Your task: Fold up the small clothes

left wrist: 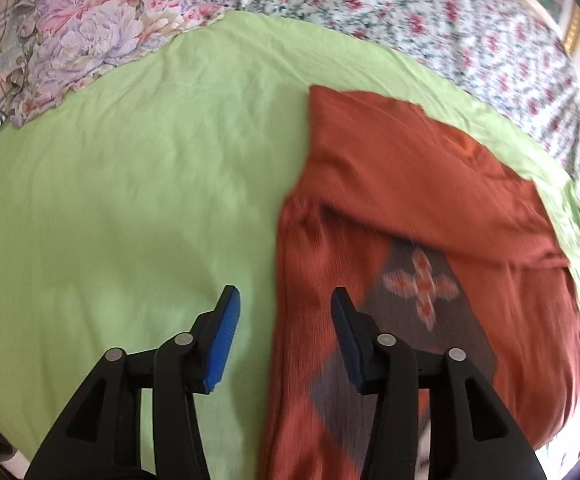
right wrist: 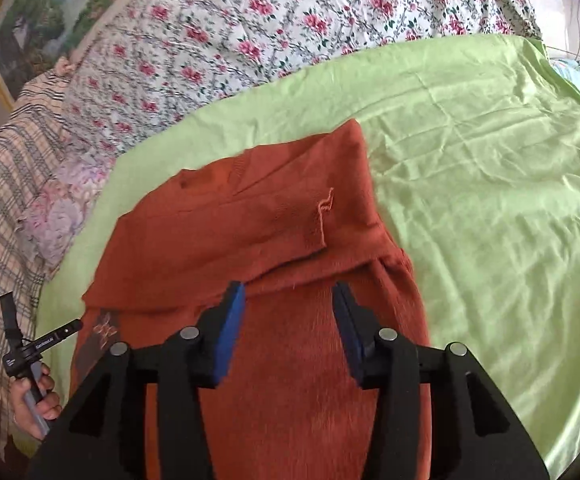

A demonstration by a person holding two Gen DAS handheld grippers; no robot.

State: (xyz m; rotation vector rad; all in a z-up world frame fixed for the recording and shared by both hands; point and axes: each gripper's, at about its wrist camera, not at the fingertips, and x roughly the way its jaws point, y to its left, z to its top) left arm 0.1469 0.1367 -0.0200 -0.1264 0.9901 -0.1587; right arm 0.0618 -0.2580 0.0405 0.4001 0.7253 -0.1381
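A rust-orange knit garment with a grey diamond and flower motif lies on a light green sheet, its upper part folded over the body. My left gripper is open and empty above the garment's left edge. In the right wrist view the garment shows a folded flap across its middle. My right gripper is open and empty just above the cloth near the fold edge. The left gripper's handle and the hand holding it show at the far left.
The green sheet covers a bed with a floral spread behind it. A crumpled pastel floral cloth lies at the far left on a plaid blanket. A framed picture hangs beyond.
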